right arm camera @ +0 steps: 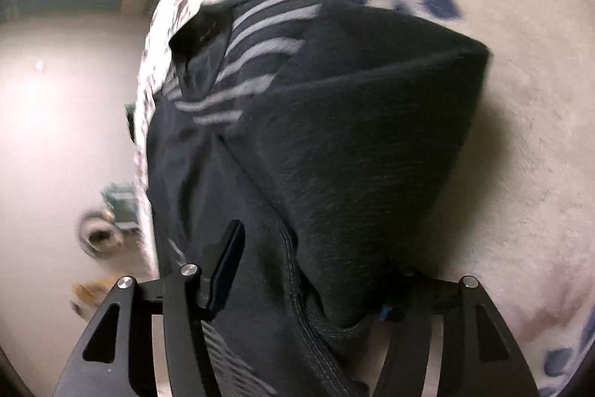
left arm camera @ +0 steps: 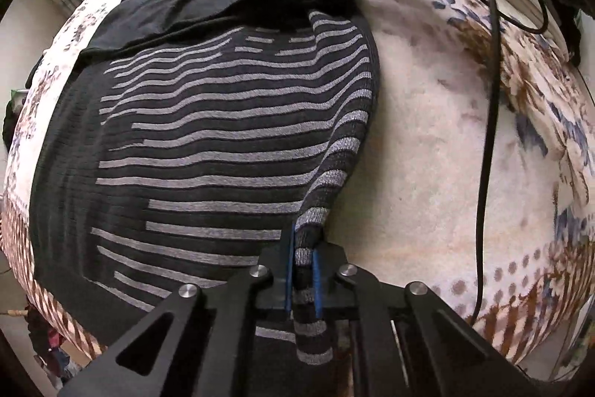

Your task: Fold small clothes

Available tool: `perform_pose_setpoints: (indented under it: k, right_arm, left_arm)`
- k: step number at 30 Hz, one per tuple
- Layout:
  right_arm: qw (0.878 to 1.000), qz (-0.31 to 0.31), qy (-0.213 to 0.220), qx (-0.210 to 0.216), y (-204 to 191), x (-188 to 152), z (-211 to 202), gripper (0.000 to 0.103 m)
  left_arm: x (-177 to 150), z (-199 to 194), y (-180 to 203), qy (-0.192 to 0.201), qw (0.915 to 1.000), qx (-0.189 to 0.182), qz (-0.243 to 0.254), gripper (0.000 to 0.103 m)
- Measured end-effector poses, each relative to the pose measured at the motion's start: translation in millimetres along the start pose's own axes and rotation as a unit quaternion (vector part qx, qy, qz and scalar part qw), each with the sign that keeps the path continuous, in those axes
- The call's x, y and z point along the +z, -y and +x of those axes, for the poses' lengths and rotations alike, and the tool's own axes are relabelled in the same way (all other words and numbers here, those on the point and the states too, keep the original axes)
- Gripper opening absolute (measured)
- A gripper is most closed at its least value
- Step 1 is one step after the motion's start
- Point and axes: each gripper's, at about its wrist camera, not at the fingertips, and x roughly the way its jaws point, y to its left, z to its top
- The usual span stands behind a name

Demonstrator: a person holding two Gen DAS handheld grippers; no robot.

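Black grey-striped sweater [left arm camera: 208, 136]; cream floral blanket [left arm camera: 427, 136].

A dark sweater [left arm camera: 208, 144] with grey horizontal stripes lies spread flat on the floral bed [left arm camera: 427, 136]. Its striped sleeve [left arm camera: 334, 151] runs along the right edge, cuff lifted. The far shoulder part is folded over, plain dark side up.

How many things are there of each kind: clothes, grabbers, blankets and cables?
Clothes: 1, the striped sweater
Grabbers: 2, the left gripper pinching the sweater's edge, and the right gripper with dark cloth between its fingers
Blankets: 1, the flowered blanket
Cables: 1, the black cable
Total: 5
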Motion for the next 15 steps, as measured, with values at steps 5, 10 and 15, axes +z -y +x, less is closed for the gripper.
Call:
perform_pose_setpoints:
  k: [5, 10, 15]
  right_arm:
    - [1.0, 0.017, -0.001, -0.009, -10.0, 1.2, -13.0, 0.019]
    - [1.0, 0.016, -0.001, -0.027, -44.9, 4.5, -25.3, 0.018]
    - [0.999, 0.022, 0.006, -0.035, -92.6, 12.1, -35.1, 0.018]
  left_arm:
    - [-2.8, -21.6, -8.7, 0.01, 0.9999, 0.001, -0.013, 0.005]
    - [0.6, -42.5, -35.6, 0.022, 0.9987, 0.008, -0.045, 0.005]
    - [1.2, -60.3, -84.4, 0.031, 0.995, 0.002, -0.095, 0.005]
